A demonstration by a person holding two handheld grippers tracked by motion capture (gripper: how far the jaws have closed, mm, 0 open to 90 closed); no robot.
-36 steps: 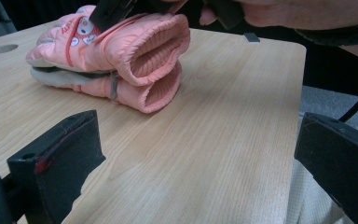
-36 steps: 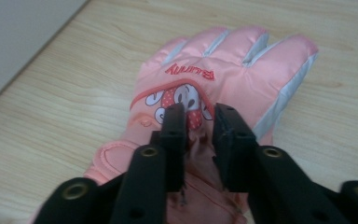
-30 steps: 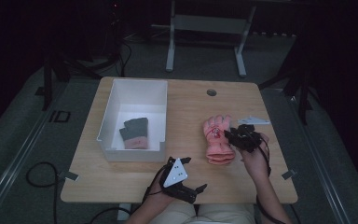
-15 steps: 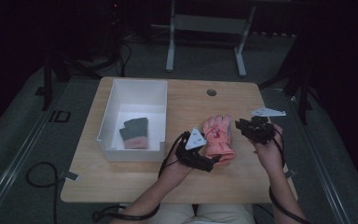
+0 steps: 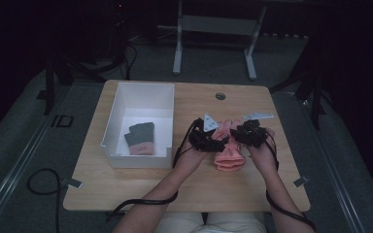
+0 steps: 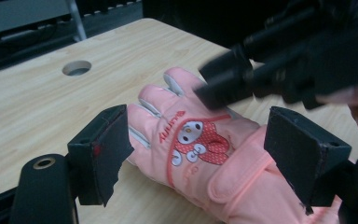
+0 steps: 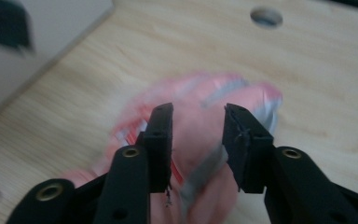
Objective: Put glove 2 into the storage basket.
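White bin (image 5: 111,127) with a grey glove (image 5: 140,138) sits left; my left gripper (image 5: 205,141) and right gripper (image 5: 246,135), jaws parted, straddle the pink glove (image 5: 229,156).

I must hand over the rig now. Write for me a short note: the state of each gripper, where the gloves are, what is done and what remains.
Left gripper: open, jaws on either side of the pink glove near its cuff; they have just been closing, pads not yet pressing.
Right gripper: open over the same glove's finger end; its jaws have just been opening, no firm grip visible.
Pink glove lies on the table, right of the white bin.
Done: a dark glove with a pink cuff is in the bin.
Left: probably grasp the pink glove and move it into the bin.
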